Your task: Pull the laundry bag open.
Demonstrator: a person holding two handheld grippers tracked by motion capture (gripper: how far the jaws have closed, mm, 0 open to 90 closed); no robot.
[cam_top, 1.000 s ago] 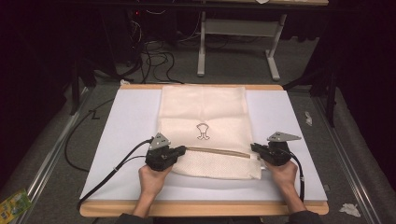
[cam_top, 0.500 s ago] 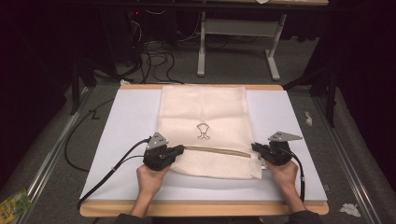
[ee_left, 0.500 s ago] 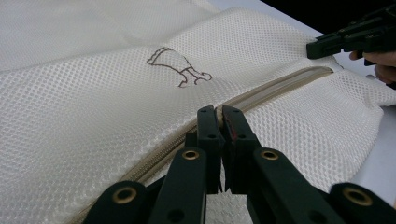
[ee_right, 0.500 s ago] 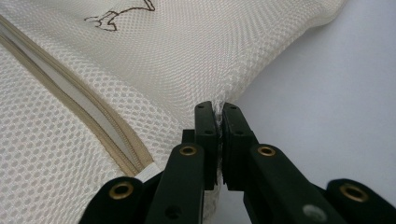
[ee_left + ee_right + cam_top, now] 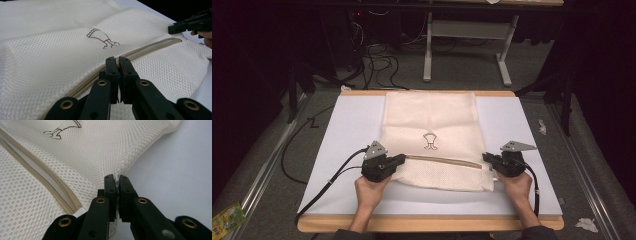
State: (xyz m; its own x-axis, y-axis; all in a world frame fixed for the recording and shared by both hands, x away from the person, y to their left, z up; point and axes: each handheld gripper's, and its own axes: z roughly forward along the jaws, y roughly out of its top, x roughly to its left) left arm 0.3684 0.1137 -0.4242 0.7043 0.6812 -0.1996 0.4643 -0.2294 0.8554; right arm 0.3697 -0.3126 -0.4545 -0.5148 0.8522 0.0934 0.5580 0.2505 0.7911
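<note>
Though zipped, cream mesh bag (image 5: 432, 135) rumpled.

lab | floor cables (image 5: 377, 60) | desk frame (image 5: 464, 45) | dark room

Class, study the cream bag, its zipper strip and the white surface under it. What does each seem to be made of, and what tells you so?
Bag: looks like woven synthetic mesh, matte; a regular grid of tiny holes shows. Zipper strip: seemingly smooth tan fabric tape, denser than the mesh. White surface: smooth and faintly sheened, maybe laminate or plastic sheet; I cannot tell which.
</note>
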